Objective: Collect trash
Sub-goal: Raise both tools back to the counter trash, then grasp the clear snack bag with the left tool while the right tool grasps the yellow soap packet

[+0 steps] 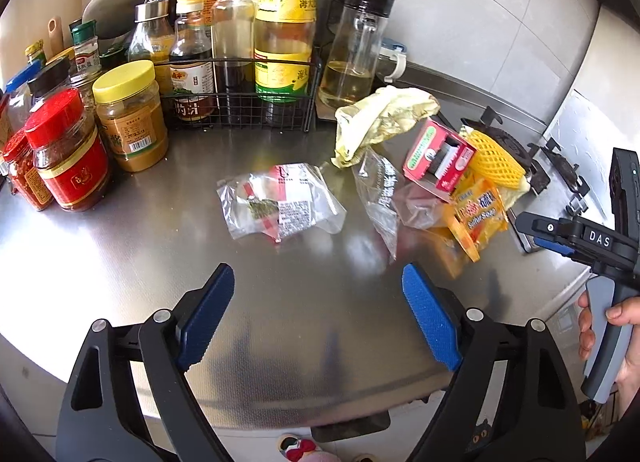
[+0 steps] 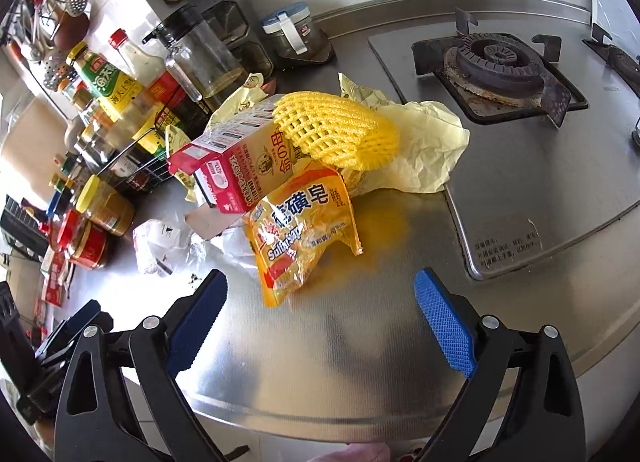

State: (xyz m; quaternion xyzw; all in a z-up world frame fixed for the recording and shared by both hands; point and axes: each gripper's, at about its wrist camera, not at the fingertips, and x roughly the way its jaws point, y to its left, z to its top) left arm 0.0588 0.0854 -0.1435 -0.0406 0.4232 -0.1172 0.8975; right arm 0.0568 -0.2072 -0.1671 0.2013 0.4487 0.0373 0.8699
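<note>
Trash lies on the steel counter (image 1: 160, 246). A clear plastic wrapper (image 1: 280, 206) with red print lies ahead of my open, empty left gripper (image 1: 320, 282). To its right are a clear bag (image 1: 380, 198), a crumpled yellow paper (image 1: 380, 118), a red and white carton (image 1: 438, 158), a yellow foam net (image 1: 496, 158) and a yellow soap packet (image 1: 478, 218). My right gripper (image 2: 320, 290) is open and empty, just short of the soap packet (image 2: 304, 230). Behind it sit the carton (image 2: 240, 170), the foam net (image 2: 336, 130) and the yellow paper (image 2: 424, 150).
Sauce bottles in a wire rack (image 1: 240, 102), jars (image 1: 132, 118) and a glass oil jug (image 1: 356, 50) stand at the back left. A gas hob (image 2: 504, 66) is at the right. The counter's front edge (image 2: 320, 418) is below the grippers.
</note>
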